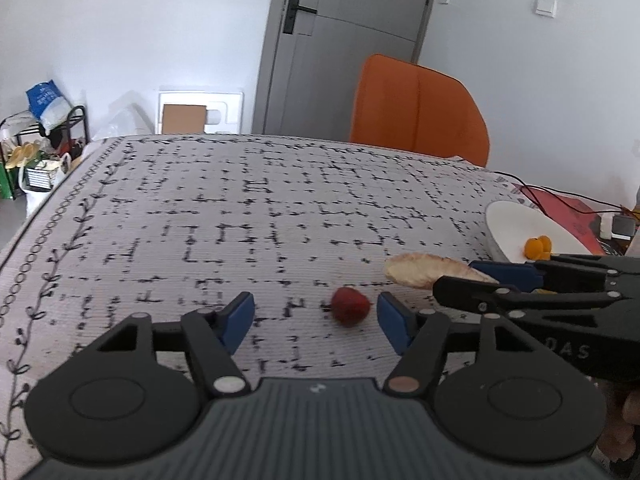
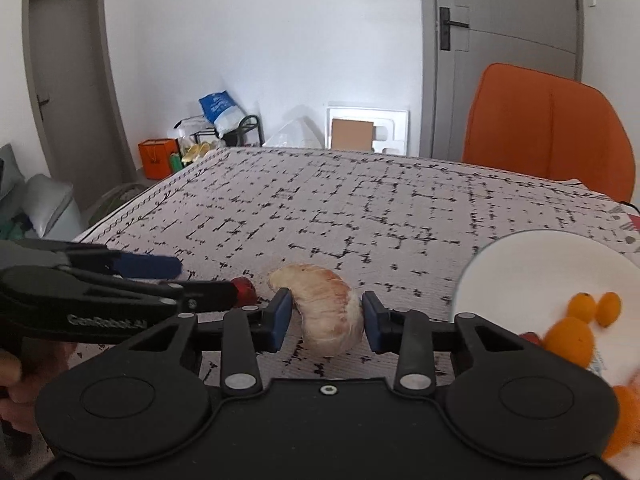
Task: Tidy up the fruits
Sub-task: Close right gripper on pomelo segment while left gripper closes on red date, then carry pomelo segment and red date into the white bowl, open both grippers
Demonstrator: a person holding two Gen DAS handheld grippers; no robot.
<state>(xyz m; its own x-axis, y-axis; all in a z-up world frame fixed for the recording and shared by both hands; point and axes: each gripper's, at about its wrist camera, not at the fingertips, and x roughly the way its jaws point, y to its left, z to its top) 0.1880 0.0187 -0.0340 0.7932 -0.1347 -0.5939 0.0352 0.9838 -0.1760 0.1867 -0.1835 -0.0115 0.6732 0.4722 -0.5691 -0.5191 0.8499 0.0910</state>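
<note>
Closing in on two fruits at once, the person works both tools side by side over the patterned tablecloth (image 1: 280,200). The right gripper (image 2: 325,318) is clamped on the pomelo segment (image 2: 326,312): both blue pads press its flanks, with the pale, curved piece filling the gap between them. The left gripper (image 1: 316,322) stands apart, its pads either side of the strawberry (image 1: 351,306), which lies on the cloth closer to the right-hand pad than to the left one and is not yet pinched. The white plate (image 2: 540,264) sits further right on the table, already carrying several small orange fruits, probably kumquats (image 2: 570,338), and something red that is too blurred to name.

The likely trouble is in the grips. The segment is soft and tapered, held across its thick end only; a hard squeeze could burst it, while a loose one could let it swing or slip out on the way to the plate. The strawberry sits off-centre, so closing jaws may push it sideways or roll it away rather than trap it, and firm pressure would bruise it. The two tools are also very near each other, so a hurried lift could knock one against the other. On the plate, a careless drop could set the round fruits rolling.
</note>
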